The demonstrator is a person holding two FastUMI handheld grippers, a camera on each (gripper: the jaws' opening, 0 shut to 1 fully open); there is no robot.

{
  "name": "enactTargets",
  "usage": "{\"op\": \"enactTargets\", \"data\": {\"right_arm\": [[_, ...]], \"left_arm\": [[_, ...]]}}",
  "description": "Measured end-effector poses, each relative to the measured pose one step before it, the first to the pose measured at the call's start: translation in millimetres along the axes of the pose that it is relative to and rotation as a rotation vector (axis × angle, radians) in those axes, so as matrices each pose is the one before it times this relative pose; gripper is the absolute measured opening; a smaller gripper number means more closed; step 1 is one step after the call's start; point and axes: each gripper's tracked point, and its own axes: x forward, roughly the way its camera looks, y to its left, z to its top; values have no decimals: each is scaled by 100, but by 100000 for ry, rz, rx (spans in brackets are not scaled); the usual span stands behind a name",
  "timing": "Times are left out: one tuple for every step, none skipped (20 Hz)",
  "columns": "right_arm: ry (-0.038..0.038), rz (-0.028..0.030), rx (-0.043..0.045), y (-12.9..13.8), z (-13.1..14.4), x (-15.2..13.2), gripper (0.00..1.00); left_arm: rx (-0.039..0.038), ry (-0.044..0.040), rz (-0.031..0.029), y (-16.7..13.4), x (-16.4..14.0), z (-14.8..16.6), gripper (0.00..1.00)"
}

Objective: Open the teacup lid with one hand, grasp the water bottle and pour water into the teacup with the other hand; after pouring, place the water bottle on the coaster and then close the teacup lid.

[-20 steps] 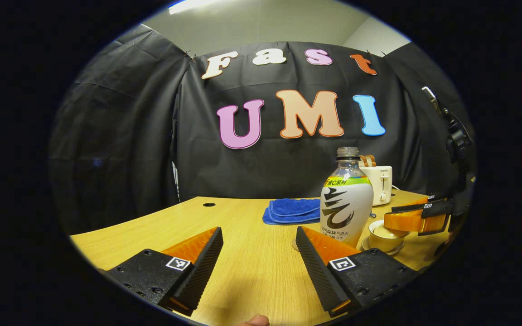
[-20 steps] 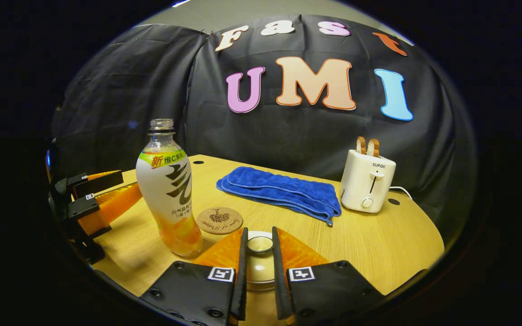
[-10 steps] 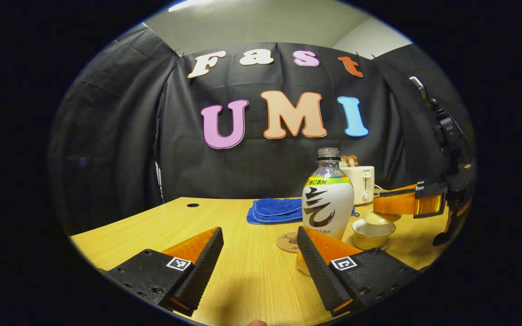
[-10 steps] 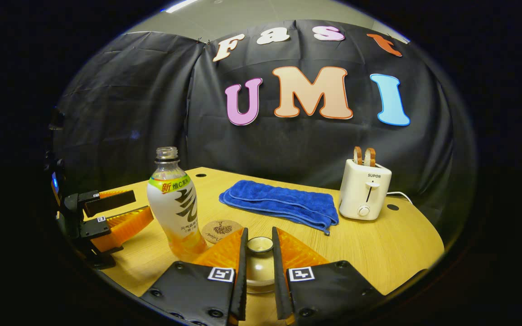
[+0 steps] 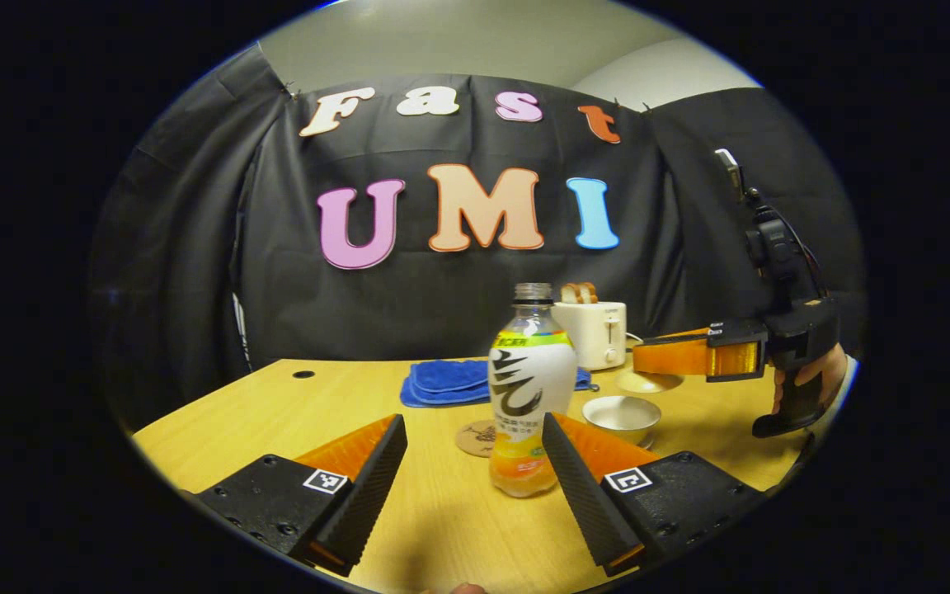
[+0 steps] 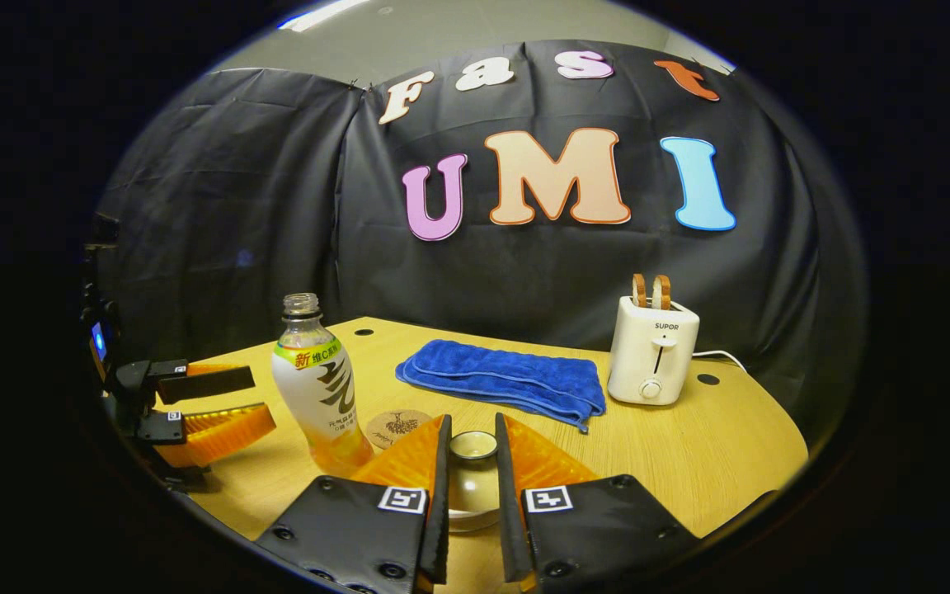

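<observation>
Right gripper is pinched tight on the teacup lid's knob, both fingers pressing it. From the left gripper view, that lid hangs in the air under the right gripper, clear above and behind the open teacup, which sits bare on the wooden table. Left gripper is spread wide, holding nothing, with the water bottle standing upright, uncapped, just ahead between its fingers, not touched. The cork coaster lies just beside the bottle's base. The right gripper view gives the wider table: bottle at left, coaster beside it, blue towel folded behind, white toaster at right, left gripper low at the edge.
</observation>
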Motion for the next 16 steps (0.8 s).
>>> {"op": "enactTargets", "data": {"right_arm": [[-514,-108,496,-164,94,-271,30],[-307,-210,481,-227,123,-247,30],[-404,-223,568,-279,98,-295,29],[-548,-103,617,-237,228,-204,29],[-287,-321,524,-337,33,-259,29],[-315,-316,530,-326,113,-253,29],[115,151,976,-206,-38,-269,30],[-180,536,1766,-116,129,-263,30],[-165,467,1741,-143,42,-229,30],[-394,205,820,-209,138,-151,30],[-481,-1069,-502,-415,66,-211,30],[-821,-1314,-1627,-508,110,-253,30],[-80,-454,-1125,-139,-128,-98,30],[-39,342,-349,86,-129,-184,28],[-88,261,-233,58,-159,-163,29],[-10,75,-434,-39,14,-144,29]], "left_arm": [[-577,1193,-2040,-525,184,-183,96],[-781,1271,-1498,-472,304,-214,97],[-763,786,-1007,-293,250,-69,97],[-864,496,-685,-195,301,-122,97],[-652,892,-561,-139,345,-112,97],[-416,628,-423,-114,394,-142,97],[-324,960,-414,-139,396,-157,97],[-151,702,-12,-81,353,-159,97],[-329,117,-94,-35,348,-7,97],[-366,608,-729,-258,281,-15,97],[-76,-105,-602,-266,375,94,97],[-211,271,-671,-192,243,-65,96],[-16,166,-290,-113,294,-35,96],[98,-76,-335,-173,397,-18,95],[568,778,53,-69,305,-151,95],[790,829,399,76,358,-250,94]]}}
